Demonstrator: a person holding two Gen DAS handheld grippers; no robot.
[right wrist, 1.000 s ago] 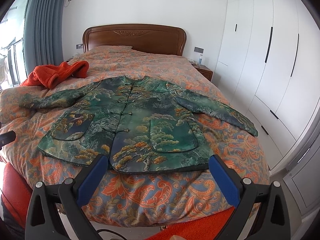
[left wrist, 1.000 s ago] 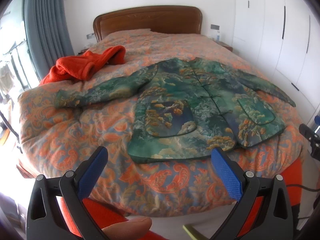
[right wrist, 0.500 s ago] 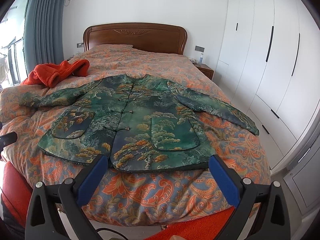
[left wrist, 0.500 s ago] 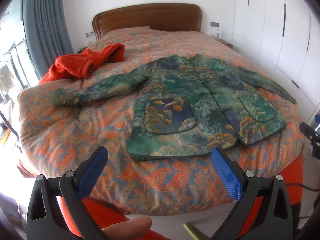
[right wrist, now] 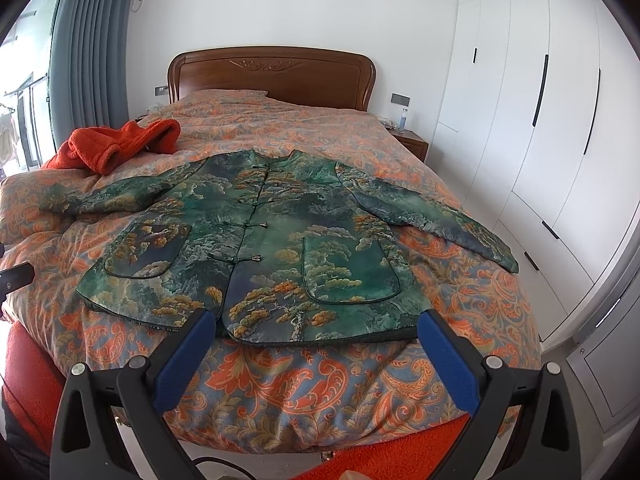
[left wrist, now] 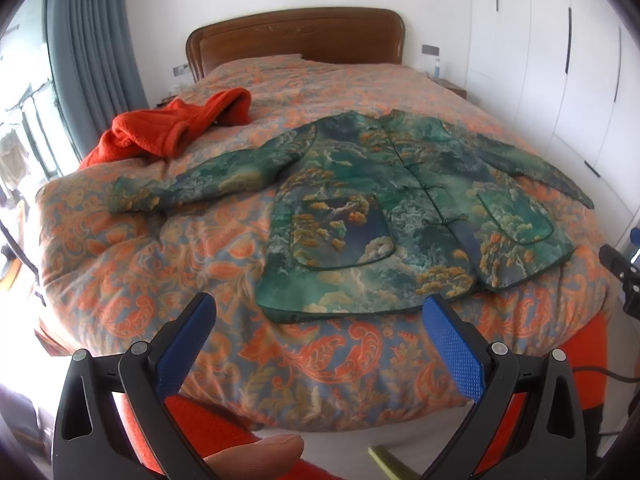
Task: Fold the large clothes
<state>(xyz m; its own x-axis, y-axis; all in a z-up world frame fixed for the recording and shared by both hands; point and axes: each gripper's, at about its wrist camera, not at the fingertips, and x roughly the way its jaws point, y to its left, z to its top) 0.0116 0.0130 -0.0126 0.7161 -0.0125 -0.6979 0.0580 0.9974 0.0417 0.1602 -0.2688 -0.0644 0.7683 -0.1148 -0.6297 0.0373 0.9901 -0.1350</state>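
a: what's nearest the left gripper?

b: a fingertip just below it. its blue pads are spread wide, nothing between them. the right gripper is the same, wide apart and empty.

a: and past the pads?

b: the bedspread, orange paisley, drops over the bed's near edge right ahead of both.

a: the jacket?

b: the green jacket lies flat on the bedspread just beyond the pads, front up, buttoned, hem toward the grippers. neither gripper touches it. both sleeves are spread out to the sides.

a: further on?

b: an orange fleece garment is bunched ahead and to the left, beyond the left sleeve. farthest is the wooden headboard, with white wardrobes to the right.
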